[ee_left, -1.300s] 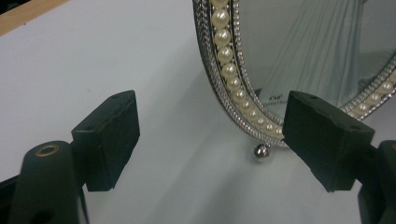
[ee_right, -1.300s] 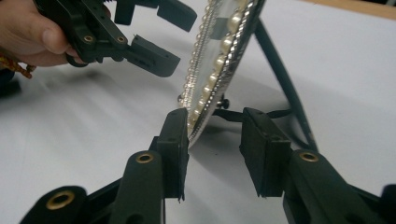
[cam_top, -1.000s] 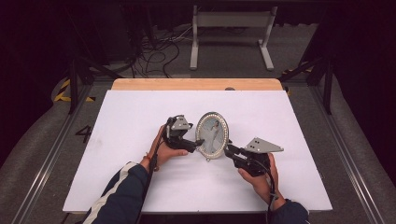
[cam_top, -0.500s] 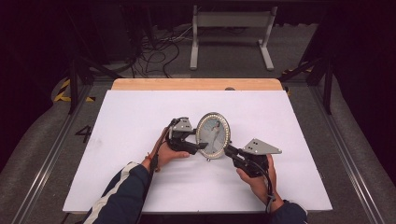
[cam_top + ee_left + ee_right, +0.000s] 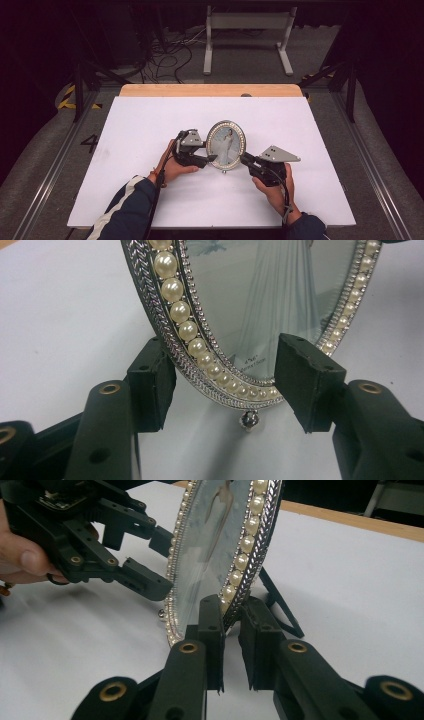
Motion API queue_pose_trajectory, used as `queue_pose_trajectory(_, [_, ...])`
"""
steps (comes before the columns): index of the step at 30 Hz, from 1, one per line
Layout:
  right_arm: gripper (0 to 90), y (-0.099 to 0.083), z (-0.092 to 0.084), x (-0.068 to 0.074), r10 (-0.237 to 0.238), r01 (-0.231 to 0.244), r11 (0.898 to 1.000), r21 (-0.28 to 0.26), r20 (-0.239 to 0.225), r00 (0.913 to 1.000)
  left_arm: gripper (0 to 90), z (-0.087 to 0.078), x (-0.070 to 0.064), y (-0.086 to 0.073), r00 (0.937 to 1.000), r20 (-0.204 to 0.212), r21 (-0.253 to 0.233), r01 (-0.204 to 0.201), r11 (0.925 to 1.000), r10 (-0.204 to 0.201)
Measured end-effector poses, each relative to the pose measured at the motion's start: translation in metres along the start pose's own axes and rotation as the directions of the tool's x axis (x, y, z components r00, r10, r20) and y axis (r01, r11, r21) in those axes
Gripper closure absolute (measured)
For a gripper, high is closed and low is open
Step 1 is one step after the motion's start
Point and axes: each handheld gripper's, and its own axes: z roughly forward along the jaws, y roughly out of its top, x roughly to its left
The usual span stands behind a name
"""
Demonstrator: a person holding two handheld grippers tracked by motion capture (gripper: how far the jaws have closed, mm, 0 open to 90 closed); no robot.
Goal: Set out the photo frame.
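The oval picture frame point(image 5: 226, 145) is taken as the landmark; it is stood upright near the middle of the white desk point(image 5: 140, 125). Nearest the person, at the frame's lower right rim, the right tongs point(image 5: 246, 159) are closed on the pearl edge. At its lower left rim, the left tongs point(image 5: 212, 159) have just been closing, with the rim between the pads, but a gap is seen, so nothing is gripped there yet. Behind the frame, its stand leg point(image 5: 280, 605) is opened. It is judged that the two-sided hold is half done; lifting or moving is left.
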Motion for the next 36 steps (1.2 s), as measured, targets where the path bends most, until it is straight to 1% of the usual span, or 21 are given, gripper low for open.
queue_pose_trajectory(3, [79.8, 0.000, 0.001, -0.001, -0.001, 0.001, 1.000, 0.001, 0.004, 1.0000, 43.7, -0.004, -0.002, -0.002, 1.0000, 0.000, 0.006, 0.000, 1.0000, 0.000])
queue_pose_trajectory(5, [79.5, 0.001, 0.002, -0.001, 0.000, 0.000, 1.000, 0.000, 0.010, 1.0000, 43.5, -0.007, -0.003, -0.004, 1.0000, 0.004, 0.012, -0.009, 0.9999, 0.009])
queue_pose_trajectory(6, [79.3, 0.001, 0.003, -0.001, 0.000, 0.000, 1.000, -0.002, 0.013, 0.9999, 43.5, -0.010, -0.004, -0.004, 0.9998, 0.008, 0.018, -0.020, 0.9996, 0.020])
queue_pose_trajectory(8, [79.3, 0.001, 0.004, 0.001, 0.002, -0.002, 1.000, -0.013, 0.019, 0.9998, 43.1, -0.013, -0.005, -0.005, 0.9996, 0.003, 0.020, -0.027, 0.9994, 0.027])
queue_pose_trajectory(10, [79.6, 0.001, 0.004, 0.001, 0.001, -0.001, 1.000, -0.015, 0.020, 0.9998, 43.0, -0.014, -0.005, -0.005, 0.9997, -0.006, 0.012, -0.023, 0.9997, 0.023])
queue_pose_trajectory(11, [81.0, 0.000, 0.003, 0.003, -0.004, 0.005, 1.000, -0.023, 0.028, 0.9996, 43.0, -0.015, -0.004, -0.004, 0.9998, -0.016, -0.009, -0.012, 0.9999, 0.012])
queue_pose_trajectory(12, [80.5, 0.001, 0.002, 0.002, -0.002, 0.003, 1.000, -0.028, 0.026, 0.9997, 42.7, -0.016, -0.004, -0.003, 0.9994, -0.035, -0.034, -0.003, 0.9994, 0.002])
queue_pose_trajectory(13, [80.5, 0.001, 0.002, 0.002, -0.002, 0.003, 1.000, -0.028, 0.026, 0.9997, 42.8, -0.016, -0.004, -0.003, 0.9994, -0.035, -0.034, -0.003, 0.9994, 0.002])
queue_pose_trajectory(16, [79.7, 0.001, -0.001, 0.001, 0.005, -0.004, 0.999, -0.034, 0.023, 0.9997, 43.9, -0.016, -0.003, -0.002, 0.9991, -0.043, -0.055, 0.004, 0.9985, -0.007])
queue_pose_trajectory(19, [78.4, 0.001, -0.001, 0.002, 0.009, -0.009, 0.999, -0.033, 0.011, 0.9999, 43.8, -0.017, -0.003, -0.001, 0.9988, -0.045, -0.074, 0.017, 0.9972, -0.020])
queue_pose_trajectory(20, [77.6, 0.001, 0.000, 0.003, 0.009, -0.009, 0.999, -0.031, 0.003, 1.0000, 44.0, -0.018, -0.002, -0.001, 0.9984, -0.048, -0.088, 0.024, 0.9958, -0.029])
queue_pose_trajectory(24, [75.8, 0.000, 0.001, 0.004, 0.008, -0.008, 1.000, -0.027, -0.001, 1.0000, 46.1, -0.018, -0.002, 0.000, 0.9980, -0.054, -0.099, 0.029, 0.9947, -0.035])
queue_pose_trajectory(27, [75.9, 0.000, 0.002, 0.004, 0.007, -0.007, 1.000, -0.025, 0.003, 1.0000, 50.5, -0.018, -0.002, 0.000, 0.9976, -0.057, -0.097, 0.033, 0.9947, -0.038])
queue_pose_trajectory(31, [76.5, 0.000, 0.005, 0.005, 0.008, -0.008, 1.000, -0.010, 0.007, 0.9999, 55.5, -0.019, -0.001, -0.001, 0.9971, -0.064, -0.089, 0.035, 0.9954, -0.041])
queue_pose_trajectory(35, [76.3, 0.000, 0.009, 0.004, 0.008, -0.008, 1.000, 0.000, 0.008, 0.9999, 63.4, -0.023, -0.001, -0.002, 0.9966, -0.072, -0.088, 0.034, 0.9956, -0.041])
queue_pose_trajectory(36, [76.0, 0.000, 0.010, 0.004, 0.010, -0.010, 1.000, 0.000, 0.006, 0.9999, 64.9, -0.024, -0.001, -0.003, 0.9968, -0.069, -0.091, 0.034, 0.9953, -0.040])
